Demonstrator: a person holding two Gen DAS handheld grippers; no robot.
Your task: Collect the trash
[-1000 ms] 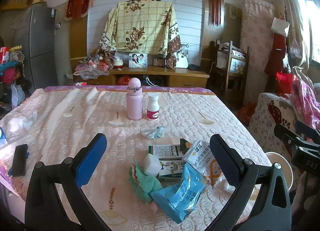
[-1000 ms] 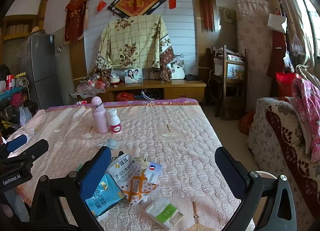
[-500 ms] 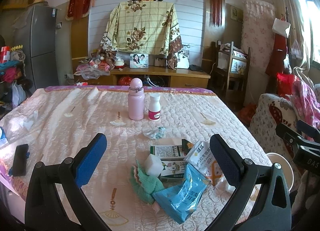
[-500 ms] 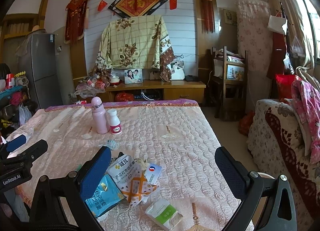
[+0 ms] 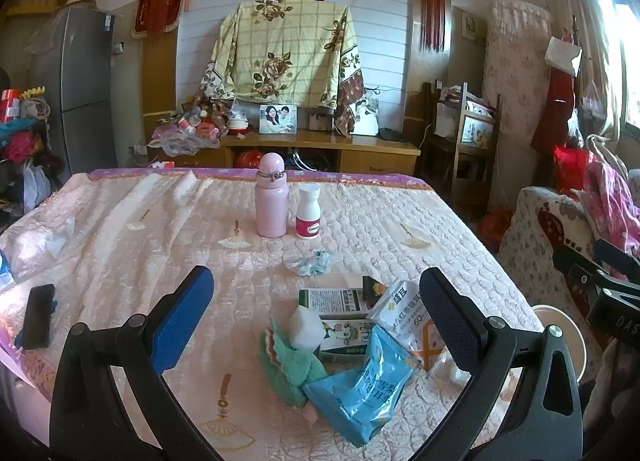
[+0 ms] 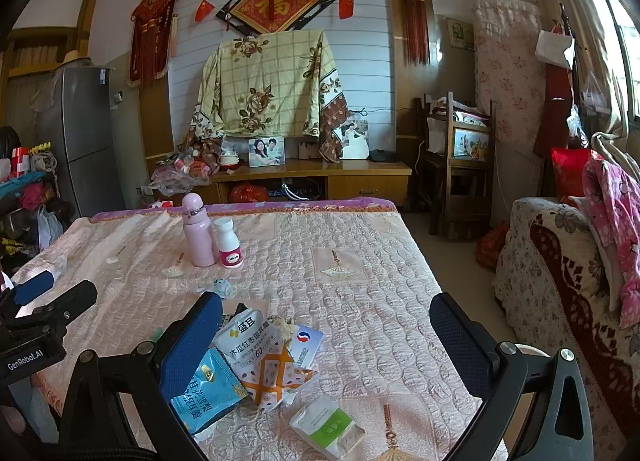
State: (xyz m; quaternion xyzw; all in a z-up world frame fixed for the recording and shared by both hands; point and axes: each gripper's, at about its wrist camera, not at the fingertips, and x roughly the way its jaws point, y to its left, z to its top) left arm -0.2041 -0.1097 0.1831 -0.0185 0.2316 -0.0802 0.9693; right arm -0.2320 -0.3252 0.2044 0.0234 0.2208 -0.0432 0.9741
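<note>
Left wrist view against the frame half a second back: we note the pile of wrappers sits at nearly the same place between the fingers, shifted only slightly; the right wrist view matches its earlier frame almost exactly. Nothing on the quilted cover (image 5: 120, 245) has been moved.

Left gripper (image 5: 316, 313): jaws spread wide, blue pads apart, holding nothing and touching nothing; it hangs above the trash. Right gripper (image 6: 326, 341): likewise spread wide and empty, above the near edge of the bed.

Trash, all loose on the cover near the front edge: a blue snack packet (image 5: 360, 389), a white and orange packet (image 6: 260, 357) overlapping it, a green and white box (image 5: 340, 301), a green crumpled cloth (image 5: 288, 365), a small green and white pouch (image 6: 326, 427), and a crumpled wrapper (image 5: 310, 263) farther back, apart from the pile.

Containers: a pink bottle (image 5: 272, 197) stands upright, capped, with a white pill bottle (image 5: 308, 213) just beside it; we cannot see their contents. A round white bin (image 5: 560, 331) shows beyond the bed's right edge; its inside is hidden.
</note>
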